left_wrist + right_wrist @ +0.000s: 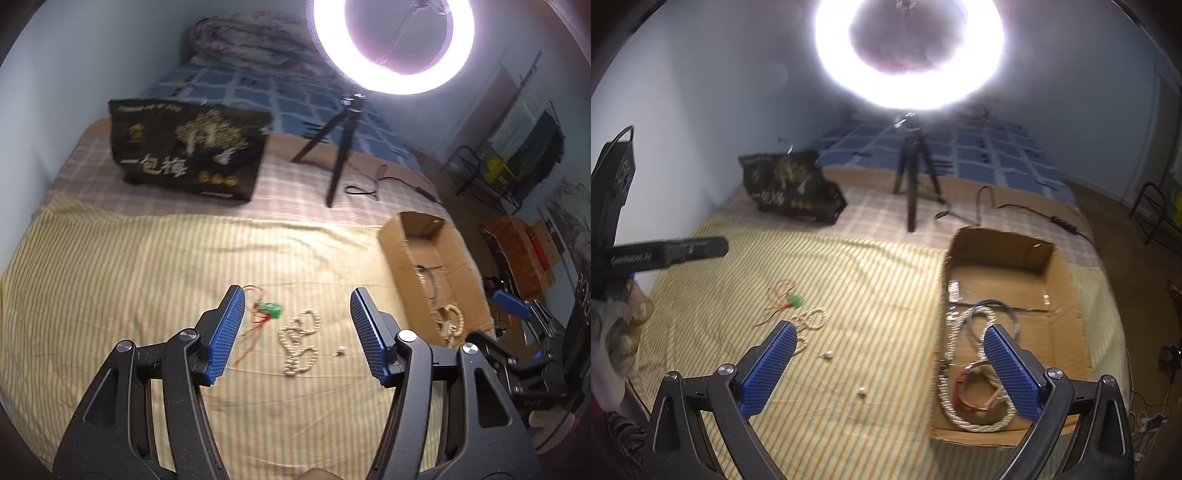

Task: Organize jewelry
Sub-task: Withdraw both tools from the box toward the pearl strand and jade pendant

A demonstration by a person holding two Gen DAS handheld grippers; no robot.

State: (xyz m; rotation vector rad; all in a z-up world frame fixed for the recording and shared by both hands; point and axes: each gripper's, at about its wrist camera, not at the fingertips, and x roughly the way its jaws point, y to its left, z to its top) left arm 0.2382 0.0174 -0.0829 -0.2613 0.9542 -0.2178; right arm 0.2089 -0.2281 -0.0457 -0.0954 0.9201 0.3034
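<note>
A string of pale beads (299, 343) lies coiled on the yellow striped sheet (147, 277). My left gripper (297, 332) hovers over it, open, its blue pads either side and not touching. A green pendant on red cord (271, 309) lies just left of the beads, and a tiny white earring (340, 350) lies to the right. My right gripper (890, 369) is open and empty over the sheet beside the cardboard box (997, 247). Two small white beads (862, 392) lie between its fingers' lines. Inside the box are a long bead rope (960, 406), a red bangle (971, 387) and a bluish ring (993, 310).
A black printed bag (184, 155) and a tripod (332, 155) holding a bright ring light (391, 44) stand at the back of the bed. A cable (1034, 210) trails behind the box. The left tool's black body (665, 251) and a gloved hand (620, 332) fill the left edge.
</note>
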